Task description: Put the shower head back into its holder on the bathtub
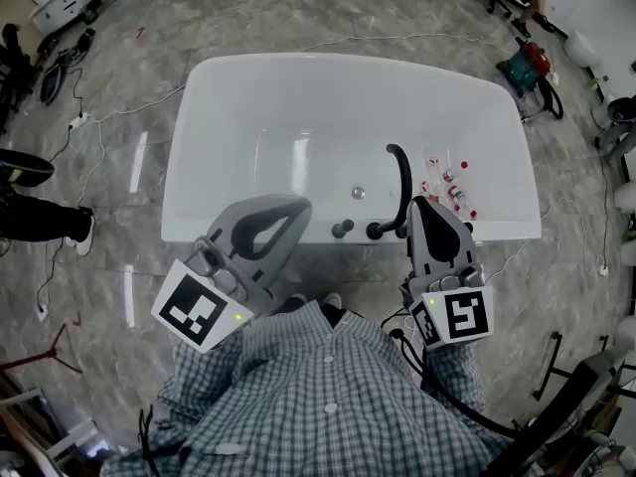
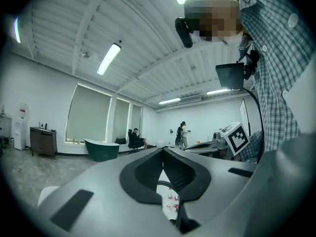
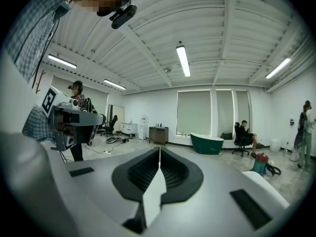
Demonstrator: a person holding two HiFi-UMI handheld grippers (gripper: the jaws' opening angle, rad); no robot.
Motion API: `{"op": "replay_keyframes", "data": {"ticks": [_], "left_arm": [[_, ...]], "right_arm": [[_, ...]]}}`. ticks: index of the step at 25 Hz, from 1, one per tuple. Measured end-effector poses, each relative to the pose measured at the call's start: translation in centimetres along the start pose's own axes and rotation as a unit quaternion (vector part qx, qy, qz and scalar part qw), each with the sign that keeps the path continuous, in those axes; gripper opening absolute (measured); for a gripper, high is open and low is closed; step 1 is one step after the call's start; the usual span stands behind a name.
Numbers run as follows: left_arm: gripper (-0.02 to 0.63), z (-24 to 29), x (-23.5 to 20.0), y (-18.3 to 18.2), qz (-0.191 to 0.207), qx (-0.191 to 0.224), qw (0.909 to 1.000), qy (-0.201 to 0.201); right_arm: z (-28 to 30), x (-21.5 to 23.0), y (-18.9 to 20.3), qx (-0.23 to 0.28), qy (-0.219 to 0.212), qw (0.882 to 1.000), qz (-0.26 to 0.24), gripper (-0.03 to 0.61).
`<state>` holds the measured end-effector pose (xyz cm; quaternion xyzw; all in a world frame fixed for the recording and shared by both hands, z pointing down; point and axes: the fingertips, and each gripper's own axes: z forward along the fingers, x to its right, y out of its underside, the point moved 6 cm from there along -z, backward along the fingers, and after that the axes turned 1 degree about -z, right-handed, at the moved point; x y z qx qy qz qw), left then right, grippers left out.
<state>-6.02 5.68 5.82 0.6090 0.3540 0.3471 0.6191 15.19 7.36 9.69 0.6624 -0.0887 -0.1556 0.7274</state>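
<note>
Head view: it is looking down on a white bathtub [image 1: 298, 65], and the black shower head [image 1: 400, 182] is sitting at the near rim, a bit right of the middle.
Shower head pointing: its long side is running from the near rim out over the tub, away from the person. The far end is bending over to the left like a hook.
Shower head bottom: it is sitting at a black fitting on the near rim, beside two dark knobs [image 1: 342, 230]. I cannot tell if it is pushed all the way in.
Edges: the near rim is lying right under the tips of both grippers. The inside of the tub is opening wide behind the shower head. A round drain [image 1: 358, 193] is sitting on the bottom, and some little red and white things [image 1: 449, 185] are lying to the right of it.
Room to move: grey floor [image 1: 129, 167] is going all round the tub, with thin cables [image 1: 109, 115] lying on it at the left.
Right gripper [image 1: 421, 205]: its tip is showing just to the right of the shower head, very near it. Its jaws are pressing together and are holding nothing.
Left gripper [image 1: 301, 205]: it is hanging over the near rim, well to the left of the shower head. Its tips are meeting too, with nothing between them.
Person: a checked shirt [image 1: 328, 386] is filling the bottom of the picture.
</note>
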Motion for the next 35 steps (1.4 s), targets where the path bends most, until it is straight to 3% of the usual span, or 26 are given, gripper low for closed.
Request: {"op": "replay_keyframes", "data": {"ticks": [3,12,17,35], "left_arm": [[0.008,0.06,0.27,0.06,-0.002,0.020,0.9998,0.008],[0.008,0.16,0.55,0.28,-0.008,0.013,0.9998,0.008],[0.008,0.00,0.18,0.17,-0.020,0.029,0.9993,0.010],[0.008,-0.29,0.64,-0.29,-0.014,0.019,0.9997,-0.009]], "right_arm": [[-0.37,-0.09,-0.23,0.005,0.003,1.000,-0.006,0.021],[-0.41,-0.49,-0.03,0.003,-0.001,1.000,-0.006,0.020],[-0.30,-0.49,-0.14,0.002,-0.002,1.000,-0.006,0.020],[0.16,-0.82,-0.51,0.009,-0.027,1.000,0.000,0.020]]}}
